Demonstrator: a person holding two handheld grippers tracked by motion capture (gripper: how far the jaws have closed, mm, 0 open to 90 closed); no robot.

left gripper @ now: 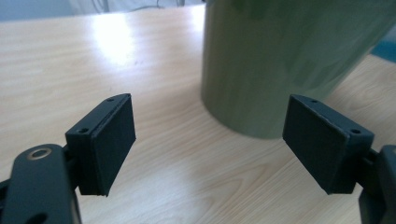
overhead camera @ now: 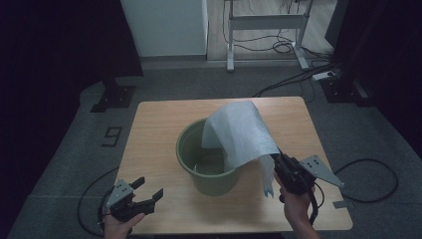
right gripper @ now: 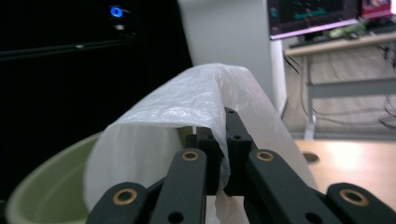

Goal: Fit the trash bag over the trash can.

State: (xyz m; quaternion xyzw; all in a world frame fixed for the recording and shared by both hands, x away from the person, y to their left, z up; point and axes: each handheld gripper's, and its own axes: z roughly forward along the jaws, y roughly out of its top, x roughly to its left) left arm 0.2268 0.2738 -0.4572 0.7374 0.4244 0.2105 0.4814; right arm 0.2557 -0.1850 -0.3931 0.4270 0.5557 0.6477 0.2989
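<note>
High view: the right hand-held gripper (overhead camera: 276,160) is clenched on the edge of a white plastic bag (overhead camera: 241,130), which arches up from its jaws and drapes over the near rim of the green bucket (overhead camera: 209,179) at mid-desk (overhead camera: 149,129). The left hand-held gripper (overhead camera: 148,188) stands released, empty, near the bucket's left side.

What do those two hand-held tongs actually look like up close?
Both the left tongs and the right tongs are black, each topped by a grey three-cornered plate. The fingers end in flat rectangular black pads, the linkages carry brass-coloured rivets, and a black cable trails from each.
</note>
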